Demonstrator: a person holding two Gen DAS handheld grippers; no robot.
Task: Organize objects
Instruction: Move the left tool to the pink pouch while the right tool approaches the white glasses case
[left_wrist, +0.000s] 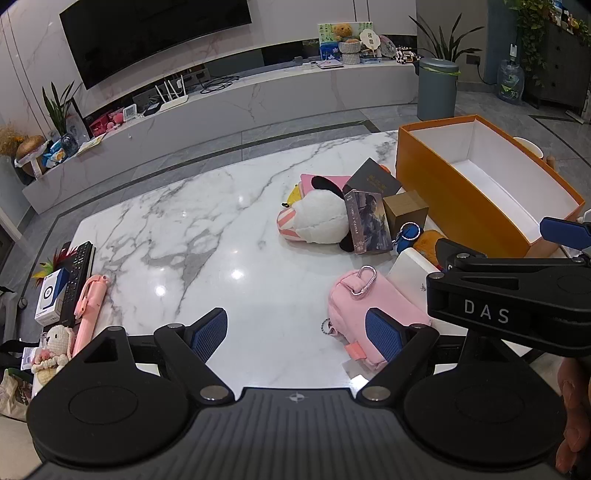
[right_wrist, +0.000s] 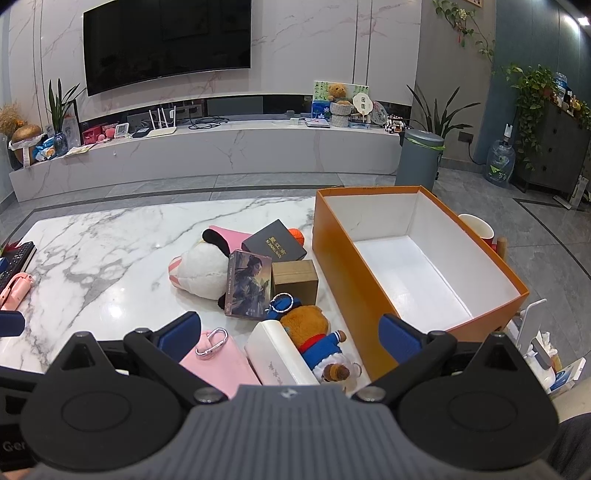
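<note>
Hovering over table (left_wrist: 207, 206): left hand-held gripper (left_wrist: 295, 334) and right hand-held gripper (right_wrist: 290, 332), both wide, empty. Pink pouch (left_wrist: 354, 299) likely soft, light; pinch mid-body. Orange box (right_wrist: 369, 295) empty.

Beyond the wide-spread right gripper (right_wrist: 290, 334), the pink pouch (right_wrist: 221, 363) and the white box (right_wrist: 275, 354) run under its body, so their near ends are hidden. The bear toy (right_wrist: 314, 332) lies partly behind that box. Farther ahead, the white plush (right_wrist: 199, 267) is half covered by the picture box (right_wrist: 249, 284), and an orange thing (right_wrist: 297, 236) only peeks past the black box (right_wrist: 275, 245). To the right, the orange box (right_wrist: 417, 258) hides most of a cup (right_wrist: 476, 227). In the left wrist view the right gripper's arm (left_wrist: 517, 299) blocks the table's near right corner, and a hand (left_wrist: 572, 424) is cut off by the edge.
</note>
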